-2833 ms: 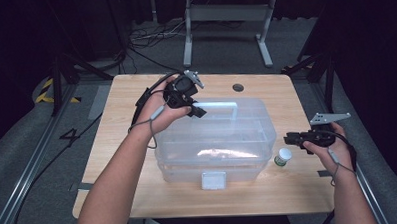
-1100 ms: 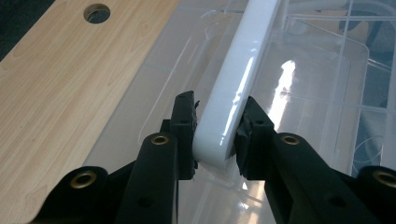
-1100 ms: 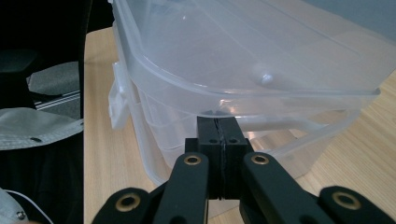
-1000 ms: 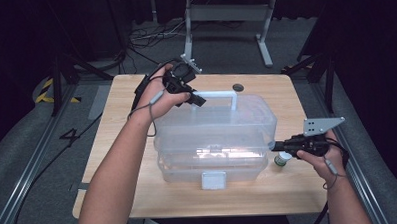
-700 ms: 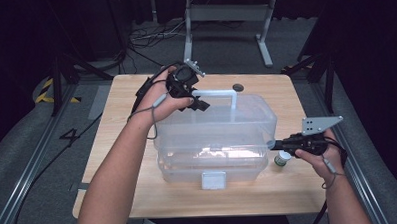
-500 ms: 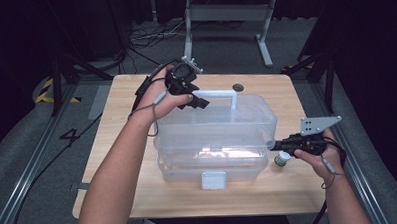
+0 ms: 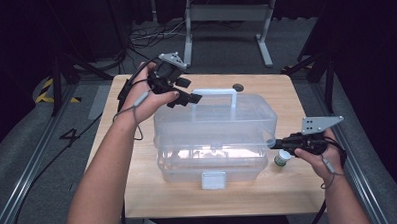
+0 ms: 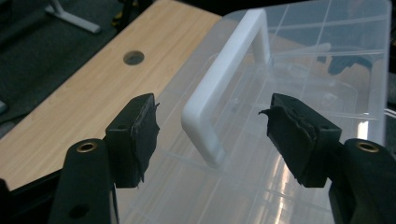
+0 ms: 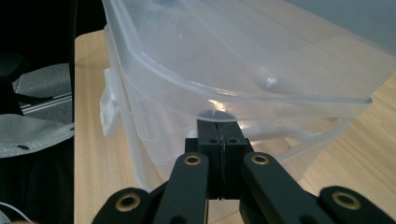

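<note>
On the wooden tabletop [image 7: 139, 194] sits a clear plastic storage box [image 7: 215, 141] with a white carry handle [image 7: 213, 94] standing up on its lid, pretty much dead centre, with a latch tab on the near wall facing the person.

Left gripper [image 7: 186, 96] is up at the far left corner of the box, right by the left end of the handle. Its jaws have just been opening and now stand wide apart. In the left gripper view the near corner of the handle [image 8: 205, 116] sits in the gap between the two pads, closer to the left one, but neither pad touches it, so nothing is gripped. The handle bar runs away from the jaws toward the far side of the lid, and you can see the box's divided compartments through the clear plastic under it.

Right gripper [image 7: 280, 144] is at the right end of the box, held level, tips pointing at the side wall. In the right gripper view its jaws are pressed flat together with no gap, nothing between them, and the closed tip sits right under the overhanging rim of the lid [image 9: 243, 98], at the seam where lid meets lower tub. Whether the tip actually touches the plastic I can't tell.

Just beside the right gripper, on the tabletop next to the box's right end, stands a small white bottle with a green label [image 7: 282, 159].
</note>
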Tool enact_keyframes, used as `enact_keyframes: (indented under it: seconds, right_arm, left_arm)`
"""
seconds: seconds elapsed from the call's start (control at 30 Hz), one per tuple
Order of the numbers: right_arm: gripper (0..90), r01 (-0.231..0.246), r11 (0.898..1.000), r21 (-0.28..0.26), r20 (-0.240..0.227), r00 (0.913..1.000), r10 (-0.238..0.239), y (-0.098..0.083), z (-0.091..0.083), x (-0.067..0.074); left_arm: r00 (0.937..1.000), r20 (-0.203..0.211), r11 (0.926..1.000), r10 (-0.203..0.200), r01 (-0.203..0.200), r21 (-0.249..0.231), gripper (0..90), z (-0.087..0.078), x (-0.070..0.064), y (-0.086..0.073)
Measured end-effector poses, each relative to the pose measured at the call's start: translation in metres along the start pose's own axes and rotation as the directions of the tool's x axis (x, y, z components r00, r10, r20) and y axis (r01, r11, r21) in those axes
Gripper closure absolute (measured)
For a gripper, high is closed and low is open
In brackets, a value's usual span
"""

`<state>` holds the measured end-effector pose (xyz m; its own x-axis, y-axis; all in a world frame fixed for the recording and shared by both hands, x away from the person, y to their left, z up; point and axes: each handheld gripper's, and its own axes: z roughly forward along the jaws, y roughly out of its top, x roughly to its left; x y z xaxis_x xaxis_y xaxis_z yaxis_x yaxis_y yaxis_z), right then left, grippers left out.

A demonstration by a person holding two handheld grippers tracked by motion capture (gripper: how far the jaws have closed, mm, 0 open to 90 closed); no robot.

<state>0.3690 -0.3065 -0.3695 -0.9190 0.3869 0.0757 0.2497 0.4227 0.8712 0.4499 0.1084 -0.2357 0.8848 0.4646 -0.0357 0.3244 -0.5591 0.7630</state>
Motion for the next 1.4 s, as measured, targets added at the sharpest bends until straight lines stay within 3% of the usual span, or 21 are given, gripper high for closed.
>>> enact_keyframes:
  seconds: [0.17,0.33,0.53,0.63,1.03,1.27,1.4]
  right_arm:
    - [90.0,-0.009,1.000,-0.022,0.005,0.9999,0.009,0.002,-0.001,-0.002]
    - [90.0,-0.017,0.999,-0.051,0.023,0.9996,0.018,0.006,-0.002,-0.004]
    - [90.0,-0.024,0.997,-0.079,0.076,0.9967,0.030,0.011,0.002,-0.006]
    - [90.0,-0.033,0.995,-0.099,0.097,0.9944,0.043,0.013,0.003,-0.007]
    - [90.0,-0.061,0.986,-0.157,0.139,0.9867,0.083,0.019,0.003,-0.011]
    - [90.0,-0.065,0.985,-0.158,0.185,0.9783,0.094,0.030,0.003,-0.014]
    - [90.0,-0.083,0.979,-0.186,0.191,0.9744,0.119,0.034,0.003,-0.019]
  left_arm:
    - [0.9998,-0.021,0.9994,0.002,-0.002,-0.036,34.8,-0.016,-0.006,-0.007]
    - [0.9997,-0.016,0.9981,-0.020,0.019,-0.059,35.1,-0.029,-0.011,-0.014]
    - [0.9995,-0.032,0.9951,-0.002,-0.001,-0.099,35.3,-0.043,-0.024,-0.020]
    - [0.9980,-0.062,0.9943,-0.014,0.008,-0.107,36.3,-0.052,-0.029,-0.023]
    - [0.9980,-0.057,0.9907,-0.026,0.018,-0.135,37.1,-0.065,-0.038,-0.038]
    - [0.9976,-0.055,0.9837,-0.040,0.030,-0.178,37.8,-0.070,-0.040,-0.050]
    - [0.9982,-0.034,0.9795,-0.049,0.042,-0.197,38.4,-0.070,-0.042,-0.060]
